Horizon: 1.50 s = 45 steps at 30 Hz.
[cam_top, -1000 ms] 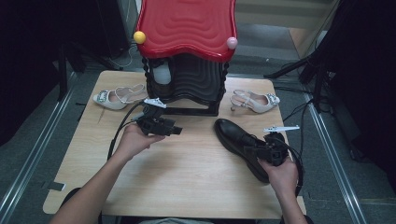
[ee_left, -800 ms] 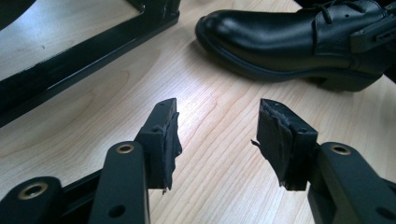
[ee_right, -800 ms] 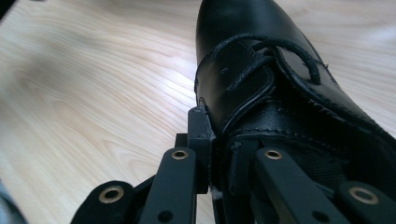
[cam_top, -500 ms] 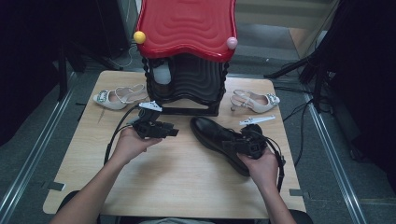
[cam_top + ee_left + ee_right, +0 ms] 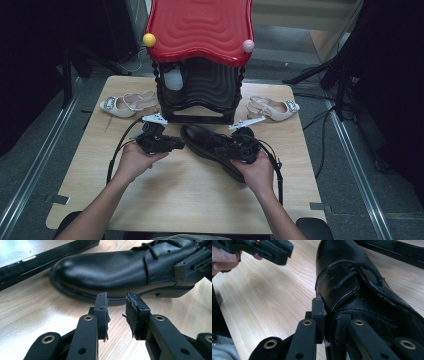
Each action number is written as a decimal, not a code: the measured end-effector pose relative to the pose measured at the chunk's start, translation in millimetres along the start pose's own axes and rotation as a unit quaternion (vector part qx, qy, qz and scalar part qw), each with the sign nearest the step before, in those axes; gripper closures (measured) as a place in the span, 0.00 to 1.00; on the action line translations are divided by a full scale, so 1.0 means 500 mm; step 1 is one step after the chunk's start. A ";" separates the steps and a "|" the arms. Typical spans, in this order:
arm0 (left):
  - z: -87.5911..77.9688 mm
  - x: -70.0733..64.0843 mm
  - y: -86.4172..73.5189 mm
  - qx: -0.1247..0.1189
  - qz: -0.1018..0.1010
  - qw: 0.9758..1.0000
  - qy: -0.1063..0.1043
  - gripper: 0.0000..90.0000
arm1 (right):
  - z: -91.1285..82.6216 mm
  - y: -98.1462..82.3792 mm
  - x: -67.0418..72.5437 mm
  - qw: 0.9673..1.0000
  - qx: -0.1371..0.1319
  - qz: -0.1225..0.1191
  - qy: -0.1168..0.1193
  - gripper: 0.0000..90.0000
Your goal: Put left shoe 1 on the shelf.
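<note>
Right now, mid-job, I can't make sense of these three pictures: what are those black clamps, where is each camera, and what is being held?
A person sits at a wooden table holding a two-jaw clamp tool in each hand. The high view looks down from above; the other two come from cameras riding on each tool.

The right gripper is pinched on the collar of a black lace-up shoe that lies in front of a black rack with a red top.

The left gripper holds nothing. Its jaws have just been closing, with a gap left between them, and they point at the shoe's toe.

Two pale heeled shoes, one left and one right, flank the rack.
</note>
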State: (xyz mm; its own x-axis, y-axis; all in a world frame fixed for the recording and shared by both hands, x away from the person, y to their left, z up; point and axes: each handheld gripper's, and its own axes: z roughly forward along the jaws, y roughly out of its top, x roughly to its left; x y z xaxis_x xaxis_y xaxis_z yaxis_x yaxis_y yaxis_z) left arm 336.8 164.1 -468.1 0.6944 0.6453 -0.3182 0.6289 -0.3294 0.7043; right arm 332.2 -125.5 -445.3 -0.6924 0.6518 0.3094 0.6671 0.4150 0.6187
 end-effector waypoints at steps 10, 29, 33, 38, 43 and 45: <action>0.005 0.017 -0.024 -0.007 -0.018 1.000 0.021 0.80 | 0.075 0.004 0.032 1.000 0.011 -0.017 0.010 0.91; 0.023 -0.005 -0.044 -0.003 -0.024 0.999 0.026 0.94 | -0.044 0.007 -0.015 0.999 -0.024 -0.027 -0.014 0.98; 0.031 -0.007 -0.047 -0.010 -0.027 0.999 0.025 0.92 | -0.042 0.012 -0.046 0.999 -0.027 -0.009 -0.027 1.00; 0.042 -0.008 -0.052 -0.007 -0.028 0.999 0.033 0.96 | -0.006 0.015 -0.096 0.999 -0.018 0.016 -0.034 1.00; 0.054 -0.019 -0.054 -0.003 -0.023 0.999 0.027 0.97 | 0.026 0.011 -0.113 0.999 -0.005 0.017 -0.042 1.00; 0.061 -0.023 -0.055 0.003 -0.018 0.999 0.027 0.96 | 0.036 0.007 -0.112 0.999 0.002 0.015 -0.039 1.00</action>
State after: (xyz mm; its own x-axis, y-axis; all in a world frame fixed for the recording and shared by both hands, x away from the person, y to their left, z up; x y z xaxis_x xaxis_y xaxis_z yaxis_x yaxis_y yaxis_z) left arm 322.1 144.5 -503.2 0.6517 0.6930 -0.3082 0.6553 -0.3098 0.6889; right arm 378.2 -149.3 -473.2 -0.6486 0.7111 0.2716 0.6890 0.3968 0.6065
